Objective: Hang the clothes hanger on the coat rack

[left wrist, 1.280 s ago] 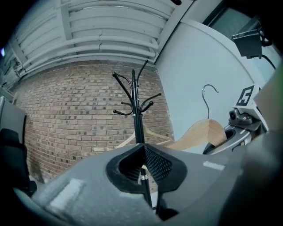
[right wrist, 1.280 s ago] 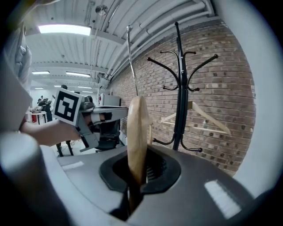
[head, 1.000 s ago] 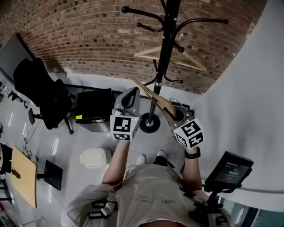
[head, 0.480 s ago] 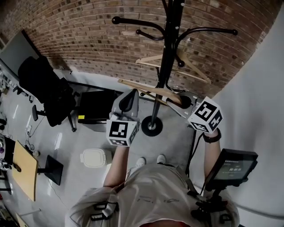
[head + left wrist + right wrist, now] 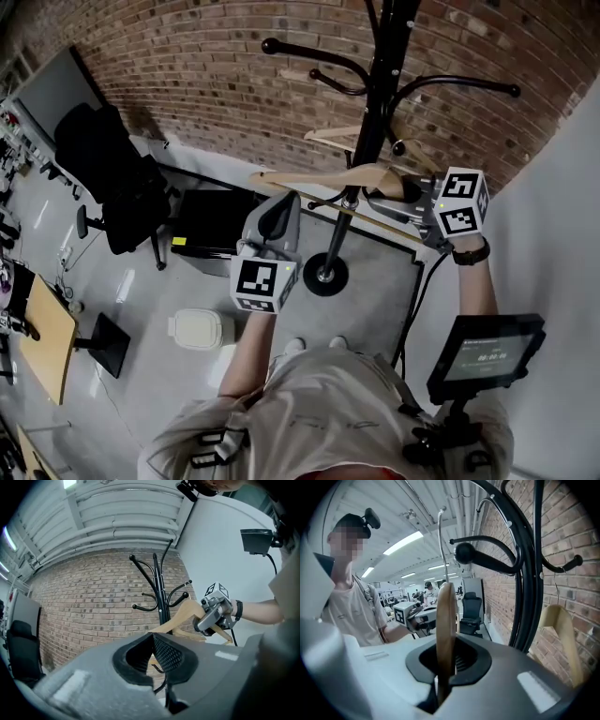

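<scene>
Right gripper (image 5: 401, 193) clamping hanger (image 5: 309, 178), beside coat rack (image 5: 380, 103), left gripper (image 5: 274, 212) apparently closed

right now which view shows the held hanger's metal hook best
The right gripper view: the hook rises clear beside the coat rack. The head view shows only the wooden hanger; the left gripper view likewise.
</scene>
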Demonstrator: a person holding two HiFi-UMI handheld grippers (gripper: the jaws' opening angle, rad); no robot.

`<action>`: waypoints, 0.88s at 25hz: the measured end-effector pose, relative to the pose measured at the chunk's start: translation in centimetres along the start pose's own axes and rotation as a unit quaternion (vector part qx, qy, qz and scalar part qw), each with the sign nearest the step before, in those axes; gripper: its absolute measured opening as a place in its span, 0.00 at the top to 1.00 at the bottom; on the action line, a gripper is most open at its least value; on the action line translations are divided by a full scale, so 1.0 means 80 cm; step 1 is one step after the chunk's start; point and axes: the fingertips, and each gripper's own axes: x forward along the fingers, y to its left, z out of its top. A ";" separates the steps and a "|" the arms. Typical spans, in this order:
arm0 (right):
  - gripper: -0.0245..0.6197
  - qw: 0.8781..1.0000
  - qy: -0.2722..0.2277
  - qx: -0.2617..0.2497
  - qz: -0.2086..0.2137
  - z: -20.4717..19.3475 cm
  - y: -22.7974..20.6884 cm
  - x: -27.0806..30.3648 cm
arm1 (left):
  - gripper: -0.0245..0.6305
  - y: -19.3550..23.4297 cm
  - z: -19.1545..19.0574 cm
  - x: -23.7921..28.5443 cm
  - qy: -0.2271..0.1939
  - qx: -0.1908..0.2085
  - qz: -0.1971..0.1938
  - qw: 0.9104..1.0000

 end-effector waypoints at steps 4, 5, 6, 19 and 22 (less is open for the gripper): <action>0.95 1.000 0.022 0.007 0.003 -0.017 -0.019 0.009 | 0.96 0.000 0.002 -0.002 0.000 0.011 0.008 1.000; 0.95 1.000 0.021 0.016 0.009 -0.022 -0.021 0.013 | 0.96 0.000 0.001 -0.003 0.001 0.014 0.009 1.000; 0.95 0.999 0.016 0.026 0.017 -0.027 -0.023 0.017 | 0.96 0.000 0.000 -0.005 0.003 0.015 0.010 1.000; 0.95 0.995 0.022 0.044 0.083 -0.051 -0.009 0.034 | 0.96 0.003 -0.018 -0.018 0.022 0.012 0.011 1.000; 0.95 0.996 0.009 0.019 0.088 -0.029 0.002 0.023 | 0.96 0.006 -0.017 -0.019 0.021 0.011 0.011 1.000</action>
